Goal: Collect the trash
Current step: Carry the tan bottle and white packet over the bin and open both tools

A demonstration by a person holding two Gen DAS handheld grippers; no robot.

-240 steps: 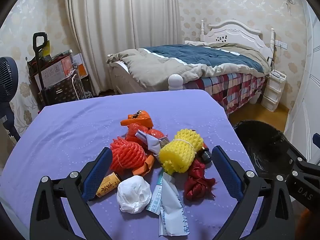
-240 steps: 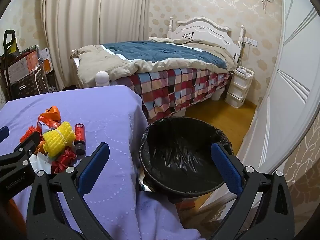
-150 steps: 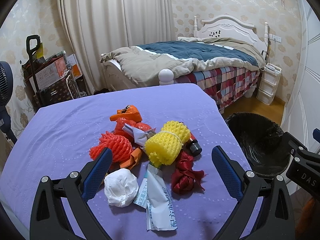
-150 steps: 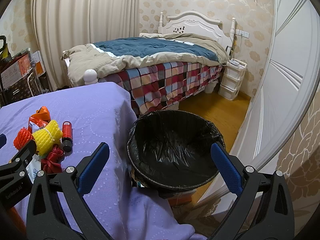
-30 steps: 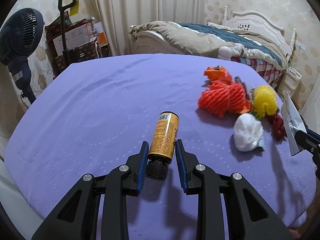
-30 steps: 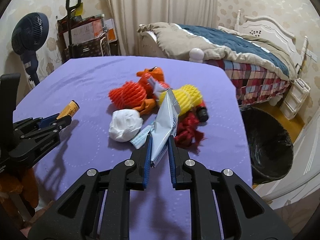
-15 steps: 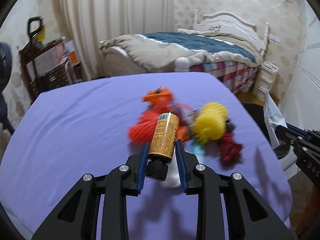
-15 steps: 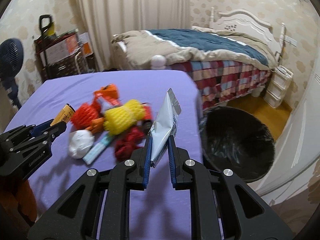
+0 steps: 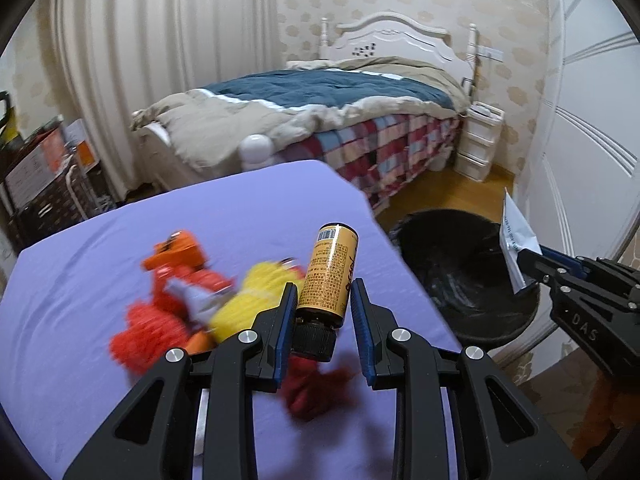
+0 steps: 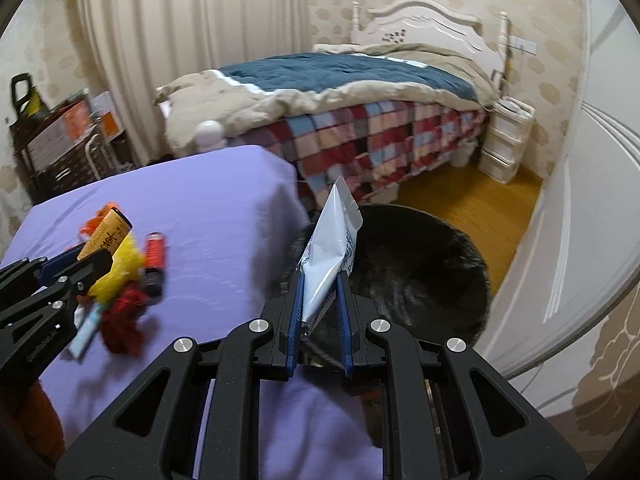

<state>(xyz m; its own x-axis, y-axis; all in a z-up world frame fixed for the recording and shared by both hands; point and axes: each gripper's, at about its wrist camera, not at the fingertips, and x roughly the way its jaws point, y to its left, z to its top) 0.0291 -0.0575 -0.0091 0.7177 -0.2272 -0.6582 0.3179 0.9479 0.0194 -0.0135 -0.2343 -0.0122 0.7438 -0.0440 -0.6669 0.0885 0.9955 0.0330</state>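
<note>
My left gripper (image 9: pixel 323 306) is shut on a small yellow bottle (image 9: pixel 330 274) with a black cap, held above the trash pile on the purple table (image 9: pixel 240 208). My right gripper (image 10: pixel 319 286) is shut on a white foil wrapper (image 10: pixel 330 240), which hangs over the near rim of the black-lined trash bin (image 10: pixel 420 264). From the left wrist the bin (image 9: pixel 452 256) stands to the right, with the right gripper (image 9: pixel 528 266) and wrapper (image 9: pixel 514 240) above its far side. On the table lie orange and red netting (image 9: pixel 160 320), yellow foam netting (image 9: pixel 256 292) and a red cloth bundle (image 10: pixel 124 320).
A red bottle (image 10: pixel 154 258) lies beside the yellow netting. Behind the table is a bed (image 9: pixel 328 120) with a checked cover, a white drawer unit (image 9: pixel 478 160) and a white door (image 10: pixel 592 200) at the right. Boxes and a rack (image 10: pixel 68 148) stand at the far left.
Both grippers have swung right with their loads: the left from the table's open left part to above the pile, the right from above the pile to over the bin.
</note>
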